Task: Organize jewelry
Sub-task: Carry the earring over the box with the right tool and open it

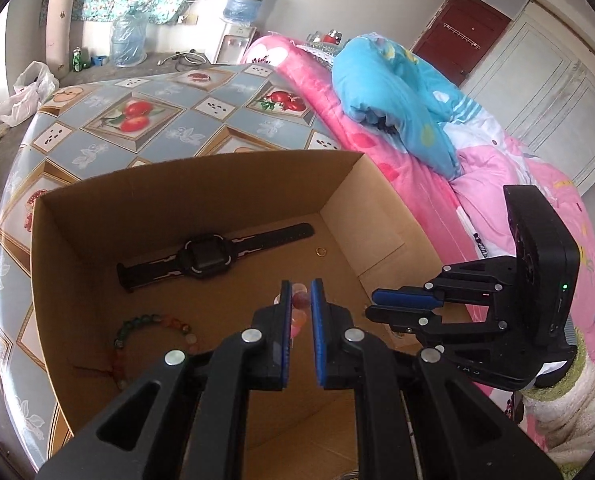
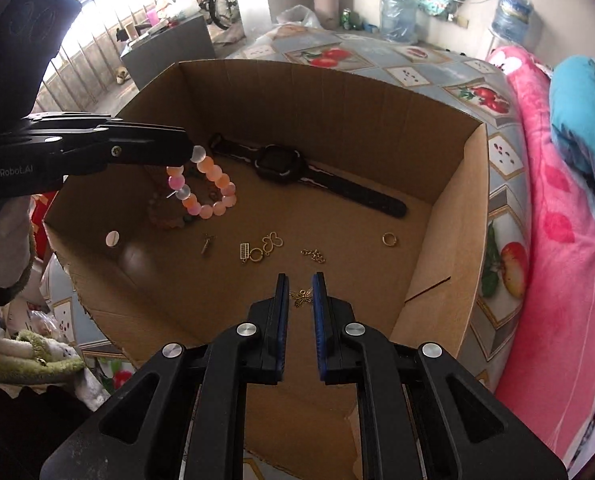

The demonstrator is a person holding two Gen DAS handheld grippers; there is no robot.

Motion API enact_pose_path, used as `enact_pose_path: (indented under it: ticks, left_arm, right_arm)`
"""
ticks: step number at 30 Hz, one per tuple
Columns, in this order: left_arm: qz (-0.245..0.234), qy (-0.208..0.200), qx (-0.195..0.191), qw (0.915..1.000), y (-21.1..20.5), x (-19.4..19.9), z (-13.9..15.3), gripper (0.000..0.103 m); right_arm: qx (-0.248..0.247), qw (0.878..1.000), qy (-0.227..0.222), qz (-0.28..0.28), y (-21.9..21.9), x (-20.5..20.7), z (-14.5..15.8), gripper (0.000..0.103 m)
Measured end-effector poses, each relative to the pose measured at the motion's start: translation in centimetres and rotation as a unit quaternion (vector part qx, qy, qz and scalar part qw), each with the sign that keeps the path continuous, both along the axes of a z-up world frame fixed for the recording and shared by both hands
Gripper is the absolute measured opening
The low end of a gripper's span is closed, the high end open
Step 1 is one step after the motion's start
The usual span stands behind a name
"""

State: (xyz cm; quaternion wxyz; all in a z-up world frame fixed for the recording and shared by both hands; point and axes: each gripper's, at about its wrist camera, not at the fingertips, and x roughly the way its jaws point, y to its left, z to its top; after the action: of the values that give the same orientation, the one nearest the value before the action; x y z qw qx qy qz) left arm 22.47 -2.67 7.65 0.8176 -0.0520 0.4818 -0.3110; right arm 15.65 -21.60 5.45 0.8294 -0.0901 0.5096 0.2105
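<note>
Cardboard box (image 1: 77, 264), open-topped, stands on a fruit-patterned tablecloth (image 1: 145, 120) beside pink bedding (image 1: 477, 184). Only the right wrist view shows the pink-and-orange bead bracelet (image 2: 207, 190) whole: it hangs as a loop from the tips of the left gripper (image 2: 187, 152), above the box floor and in front of the black wristwatch (image 2: 281, 166). Its beads are round, translucent, in pink, peach and white. In the left wrist view the same bracelet appears only as a few beads between the blue pads of the left gripper (image 1: 300, 292), whose jaws are nearly closed and clamp it.

That view alone shows a second bracelet (image 1: 137, 332), green and reddish beads, lying on the floor at the box's left side. Right gripper (image 1: 371, 304) appears there at the right, over the box's near right corner, its jaws close together. In its own view the right gripper (image 2: 300, 284) has its pads almost closed, with a small gold butterfly charm (image 2: 300, 298) showing in the gap; whether it is gripped cannot be told. Further gold charms (image 2: 261, 248) and a gold ring (image 2: 389, 239) lie loose on the floor beyond the tips.
</note>
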Motion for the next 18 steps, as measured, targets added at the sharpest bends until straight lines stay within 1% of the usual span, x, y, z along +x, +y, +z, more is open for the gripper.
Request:
enact_pose_path:
  ticks: [2,4,8,10,14,16,18]
  left_arm:
    - [-0.004,0.001,0.001,1.0000,-0.4,0.2,-0.2,0.009]
    - [-0.007,0.005,0.000,1.0000,-0.7,0.5,-0.4,0.009]
    - [-0.017,0.012,0.002,0.9998,-1.5,0.4,-0.4,0.009]
    - [-0.026,0.014,0.004,0.9995,-2.0,0.2,-0.4,0.009]
    - [-0.048,0.030,0.003,0.9984,-3.4,0.0,-0.8,0.009]
    - [-0.060,0.038,0.003,0.9975,-4.2,-0.1,-1.0,0.009]
    - [-0.073,0.056,-0.006,0.9957,-4.8,-0.1,-1.4,0.009]
  right_arm:
    - [0.009,1.000,-0.001,-0.002,-0.7,-0.1,0.3,0.011]
    - [0.034,0.999,-0.002,-0.010,-1.7,-0.1,0.7,0.012]
    - [0.080,0.995,-0.025,-0.050,-4.3,-0.7,2.5,0.013]
    - [0.116,0.989,-0.043,-0.076,-6.0,-1.4,3.9,0.015]
    - [0.179,0.973,-0.078,-0.126,-9.2,-3.5,5.7,0.019]
    - [0.198,0.967,-0.084,-0.138,-10.1,-4.3,5.8,0.019]
    - [0.201,0.965,-0.086,-0.147,-10.3,-4.8,5.7,0.019]
